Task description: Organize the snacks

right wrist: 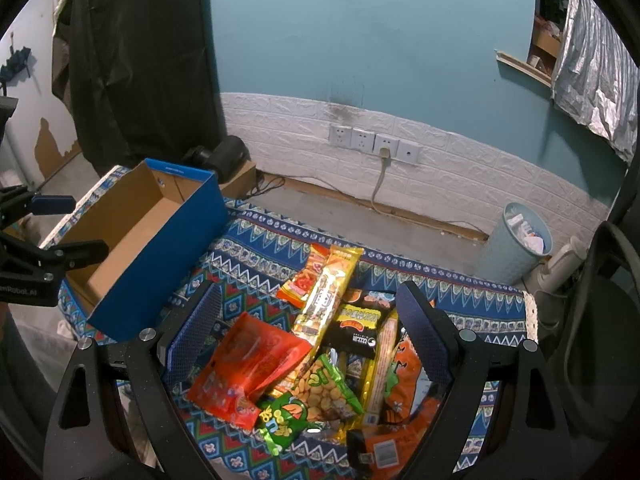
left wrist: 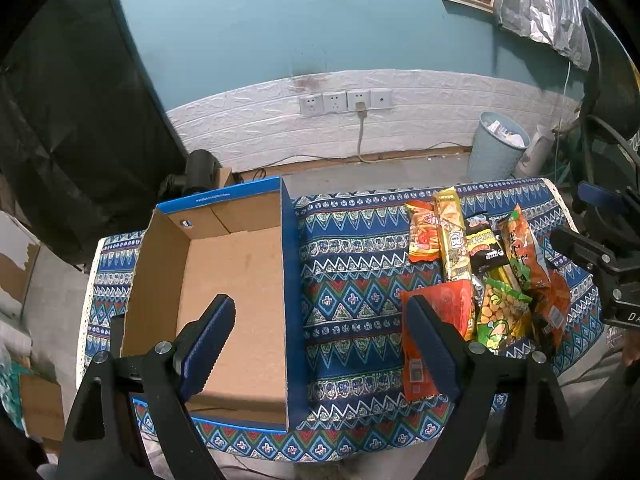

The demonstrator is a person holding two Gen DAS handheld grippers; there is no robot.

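A pile of snack packets lies on the patterned cloth: a red packet (right wrist: 252,364), a green peanut bag (right wrist: 316,396), a long gold stick packet (right wrist: 328,296), a black packet (right wrist: 356,330) and orange packets (right wrist: 404,388). The same pile (left wrist: 480,272) shows at the right in the left wrist view. An open blue cardboard box (left wrist: 236,300) stands left of the pile with nothing in it. My left gripper (left wrist: 320,328) hangs open over the box's right wall. Above the pile my right gripper (right wrist: 310,312) is open, with the packets below and between its fingers.
The blue patterned cloth (left wrist: 352,280) covers the table. Behind it are a concrete floor, a white brick-pattern wall with sockets (left wrist: 344,102), and a pale blue waste bin (left wrist: 496,148). A black curtain (left wrist: 72,120) hangs at the left. The other gripper (left wrist: 600,256) shows at the right edge.
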